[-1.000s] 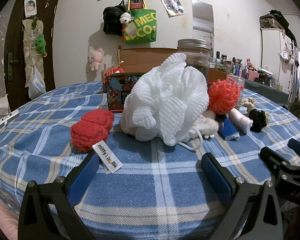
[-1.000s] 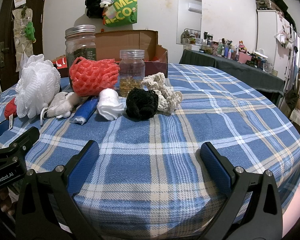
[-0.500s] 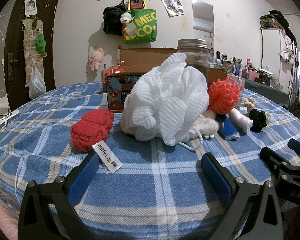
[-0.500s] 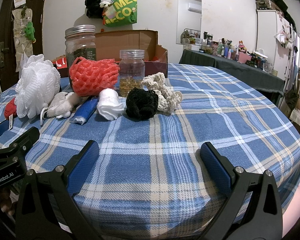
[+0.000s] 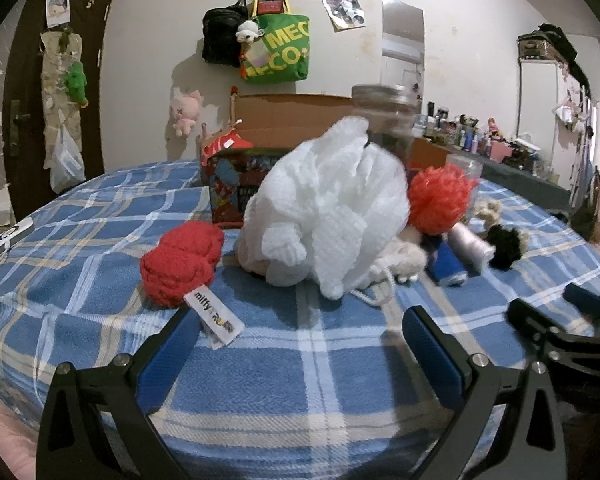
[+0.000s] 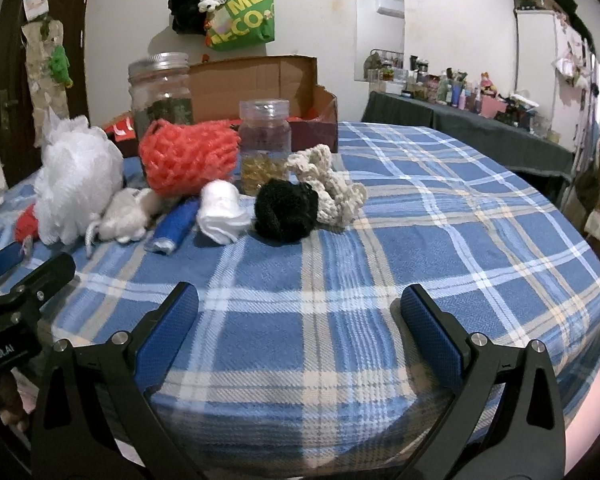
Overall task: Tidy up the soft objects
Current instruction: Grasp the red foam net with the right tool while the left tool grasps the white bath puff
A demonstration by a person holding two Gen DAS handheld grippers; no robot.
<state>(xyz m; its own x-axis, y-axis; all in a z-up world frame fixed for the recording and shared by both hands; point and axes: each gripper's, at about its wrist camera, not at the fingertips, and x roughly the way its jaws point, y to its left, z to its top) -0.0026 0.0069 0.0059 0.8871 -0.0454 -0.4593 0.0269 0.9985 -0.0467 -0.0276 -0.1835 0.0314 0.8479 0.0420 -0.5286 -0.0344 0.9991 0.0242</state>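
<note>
Opening step, by the look of it: nothing picked up, soft things heaped in a row across a blue plaid tablecloth [image 6: 440, 240]. Left gripper [image 5: 300, 346] held low at the near edge, blue-padded fingers spread wide and empty, aimed at a fluffy white mesh bath pouf [image 5: 332, 208] with a trailing cord. Just left of that, a red knitted plush [image 5: 180, 264], its white printed label lying close to the left pad. Right gripper [image 6: 300, 320] likewise spread and empty, well short of a black woolly scrunchie [image 6: 286, 214] touching a cream crocheted scrunchie [image 6: 328, 188]. Between the two groups: a coral-red net sponge [image 6: 188, 156], a rolled white cloth [image 6: 222, 210], a rolled blue cloth [image 6: 174, 226] and a small cream fuzzy piece [image 6: 126, 216], possibly a toy, too blurred to say. Next move probably a forward reach and a gentle close on the nearest piece, likely the pouf or the red plush, deep enough to catch the bulk and not the cord or the label. In the way of any sweep: a tall metal-lidded glass jar [image 6: 160, 92] and a smaller clear lidded jar of yellow contents [image 6: 265, 144] standing right behind the pile. Farther back, an open brown cardboard box [image 6: 260, 84], perhaps the destination.
</note>
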